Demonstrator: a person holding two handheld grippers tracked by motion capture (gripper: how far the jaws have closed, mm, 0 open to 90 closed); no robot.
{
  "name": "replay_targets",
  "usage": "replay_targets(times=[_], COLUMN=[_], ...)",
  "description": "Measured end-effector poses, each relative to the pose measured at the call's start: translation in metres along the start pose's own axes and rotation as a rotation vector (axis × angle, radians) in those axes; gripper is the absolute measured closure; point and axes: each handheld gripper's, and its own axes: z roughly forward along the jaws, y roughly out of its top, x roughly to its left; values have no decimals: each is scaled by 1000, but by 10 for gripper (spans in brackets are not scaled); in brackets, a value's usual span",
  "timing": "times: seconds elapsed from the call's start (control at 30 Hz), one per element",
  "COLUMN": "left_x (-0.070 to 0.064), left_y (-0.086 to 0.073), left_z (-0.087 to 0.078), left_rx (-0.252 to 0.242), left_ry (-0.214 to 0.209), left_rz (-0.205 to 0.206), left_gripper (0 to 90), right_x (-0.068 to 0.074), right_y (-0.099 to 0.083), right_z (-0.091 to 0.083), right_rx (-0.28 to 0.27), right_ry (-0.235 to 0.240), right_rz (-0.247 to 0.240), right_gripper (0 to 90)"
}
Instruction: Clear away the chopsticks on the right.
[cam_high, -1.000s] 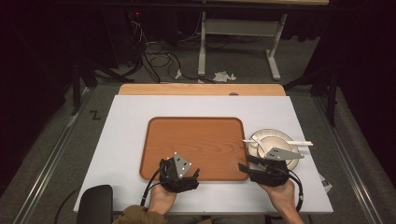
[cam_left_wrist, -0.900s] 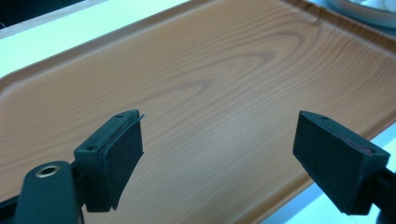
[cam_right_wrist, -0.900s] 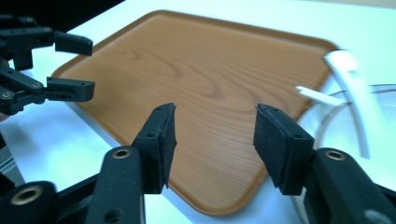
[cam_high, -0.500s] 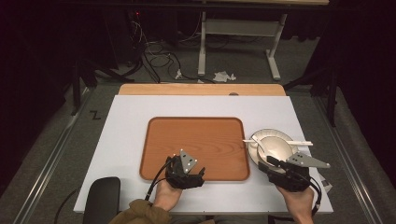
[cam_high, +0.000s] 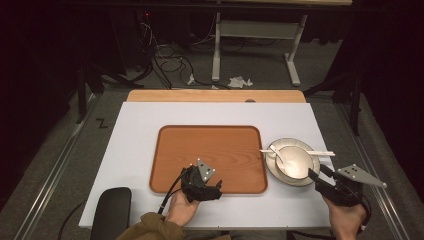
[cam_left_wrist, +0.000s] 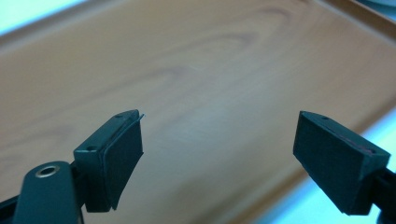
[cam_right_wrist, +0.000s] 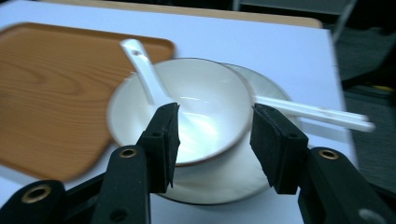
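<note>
Left tool (cam_high: 212, 192): spread, held over tray (cam_high: 210, 150) near edge. Right tool (cam_right_wrist: 215, 140): spread, aimed at bowl (cam_right_wrist: 196, 107), judged pre-grasp.

Fixed overhead view facing forward, both gripper views close, all sharing tray (cam_high: 210, 150)

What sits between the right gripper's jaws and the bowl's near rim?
Nothing: in the right gripper view the open right gripper faces the bowl directly, above the plate's near edge.
</note>
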Motion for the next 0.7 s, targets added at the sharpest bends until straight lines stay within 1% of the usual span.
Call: replay_targets(times=[0.03, 0.07, 0.13, 0.17, 0.2, 0.23, 0.3, 0.33, 0.4, 0.43, 0.47, 0.5, 0.53, 0.6, 0.63, 0.67, 0.7], left_x=[-3, -6, -11, -12, -13, -14, -14, -14, -12, -11, -11, -9, -7, -3, -1, 2, 2], left_y=[0, 0, 0, 0, -1, -1, -3, -4, -6, -8, -8, -9, -10, -12, -14, -16, -16], left_z=[1, 1, 1, 1, 1, 0, -3, -6, -9, -10, -10, -11, -12, -15, -18, -22, -22], left_rx=[13, 24, 32, 34, 36, 34, 27, 16, -1, 0, 0, 5, 10, 18, 15, 5, 5], left_ry=[-19, -25, -12, -7, -2, 7, 26, 31, 34, 46, 46, 61, 72, 88, 100, 114, 114], left_rz=[4, 15, 29, 28, 27, 28, 34, 38, 30, 24, 24, 20, 13, -8, -19, -38, -38], left_gripper=[161, 162, 164, 164, 164, 164, 164, 164, 165, 167, 169, 169, 178, 189, 211, 211, 211], right_x=[0, -4, -12, -18, -25, -25, -34, -42, -49, -51, -51, -54, -58, -60, -63, -64, -65], right_y=[0, 0, -1, -1, -1, -1, -2, -1, 0, 1, 1, 3, 6, 8, 12, 14, 16], right_z=[0, 0, -1, -2, -3, -3, -2, 1, 6, 9, 9, 13, 19, 22, 31, 34, 39], right_rx=[0, 3, 6, 6, 13, 13, 22, 34, 45, 55, 55, 63, 83, 92, 134, 149, 165], right_ry=[0, -11, -44, -63, -83, -83, -108, -112, -111, -113, -113, -117, -117, -115, -116, -110, -104], right_rz=[0, -1, 10, 8, 17, 17, 25, 41, 52, 55, 55, 49, 43, 41, 29, 21, 15], right_gripper=[524, 525, 527, 535, 564, 564, 593, 612, 622, 626, 626, 631, 649, 654, 668, 671, 680])
